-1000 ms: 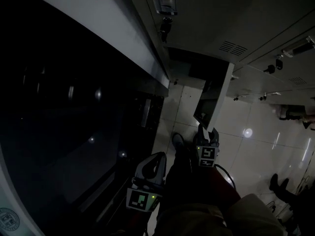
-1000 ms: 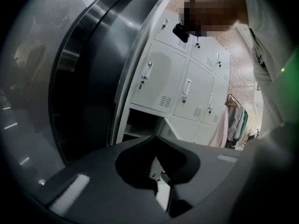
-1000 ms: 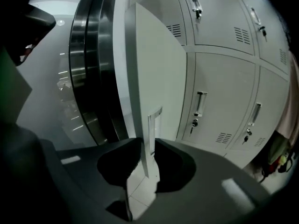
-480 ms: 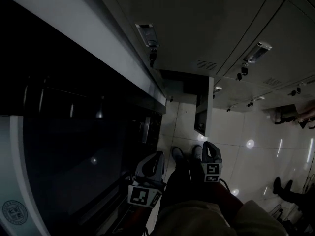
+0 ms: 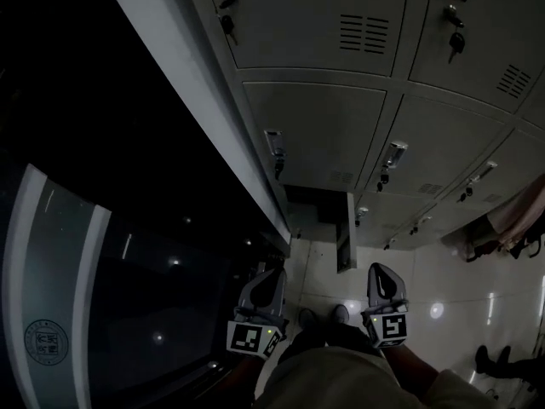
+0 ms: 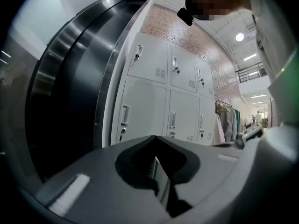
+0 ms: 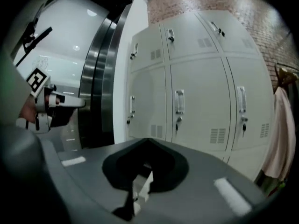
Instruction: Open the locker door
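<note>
Locker door (image 5: 345,239), bottom row of the lockers (image 5: 317,135): it stands swung out, edge-on to the head view, so the opening appears done. Left gripper (image 5: 272,275) and right gripper (image 5: 381,271): both are low by the person's legs, well apart from the door, jaws together, holding nothing. No step seems left.

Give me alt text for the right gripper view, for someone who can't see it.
The shut, empty right gripper faces a bank of grey lockers, every visible door closed. A dark steel column stands to their left and a pale coat hangs at the right edge.
</note>
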`<action>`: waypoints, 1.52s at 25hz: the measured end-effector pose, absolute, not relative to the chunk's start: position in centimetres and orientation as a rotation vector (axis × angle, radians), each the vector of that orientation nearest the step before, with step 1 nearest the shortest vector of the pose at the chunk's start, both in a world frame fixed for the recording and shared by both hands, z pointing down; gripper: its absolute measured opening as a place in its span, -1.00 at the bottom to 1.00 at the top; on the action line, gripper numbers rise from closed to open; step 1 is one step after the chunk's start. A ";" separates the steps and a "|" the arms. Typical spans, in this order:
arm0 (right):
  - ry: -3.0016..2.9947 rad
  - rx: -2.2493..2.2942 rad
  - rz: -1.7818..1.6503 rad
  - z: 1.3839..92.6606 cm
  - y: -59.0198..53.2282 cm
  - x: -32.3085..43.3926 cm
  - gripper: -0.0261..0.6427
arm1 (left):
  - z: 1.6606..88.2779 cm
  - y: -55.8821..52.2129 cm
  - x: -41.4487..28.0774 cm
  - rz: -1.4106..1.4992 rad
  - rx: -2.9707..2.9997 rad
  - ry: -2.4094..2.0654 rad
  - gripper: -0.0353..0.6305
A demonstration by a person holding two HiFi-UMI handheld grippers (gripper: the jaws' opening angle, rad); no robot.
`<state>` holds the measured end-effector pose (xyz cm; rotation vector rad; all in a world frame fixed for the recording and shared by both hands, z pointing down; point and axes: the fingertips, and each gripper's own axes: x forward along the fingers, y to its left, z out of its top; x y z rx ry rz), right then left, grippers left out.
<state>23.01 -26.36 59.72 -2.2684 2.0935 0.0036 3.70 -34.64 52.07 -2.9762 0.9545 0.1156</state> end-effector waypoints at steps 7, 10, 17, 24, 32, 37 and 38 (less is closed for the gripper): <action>2.092 -2.279 0.009 45.9 -23.9 23.3 -0.92 | 44.5 -33.7 2.9 0.112 -2.929 0.922 -0.71; 2.087 -2.282 0.039 43.8 -23.4 23.3 -0.92 | 43.1 -33.7 2.6 0.116 -2.913 0.907 -0.71; 2.055 -2.293 0.052 44.6 -24.2 22.6 -0.92 | 44.8 -33.9 1.7 0.089 -2.930 0.844 -0.71; 2.059 -2.265 0.089 44.0 -21.6 21.1 -0.92 | 45.6 -31.4 0.1 0.086 -2.938 0.879 -0.71; 2.028 -2.248 0.088 41.3 -11.2 20.4 -0.92 | 42.8 -22.5 0.2 0.110 -2.924 0.856 -0.71; 1.964 -2.299 0.110 38.0 1.9 19.4 -0.92 | 39.4 -11.1 -0.7 0.109 -2.931 0.821 -0.71; 1.952 -2.308 0.110 37.0 4.9 18.9 -0.92 | 38.6 -8.4 -1.1 0.109 -2.933 0.805 -0.71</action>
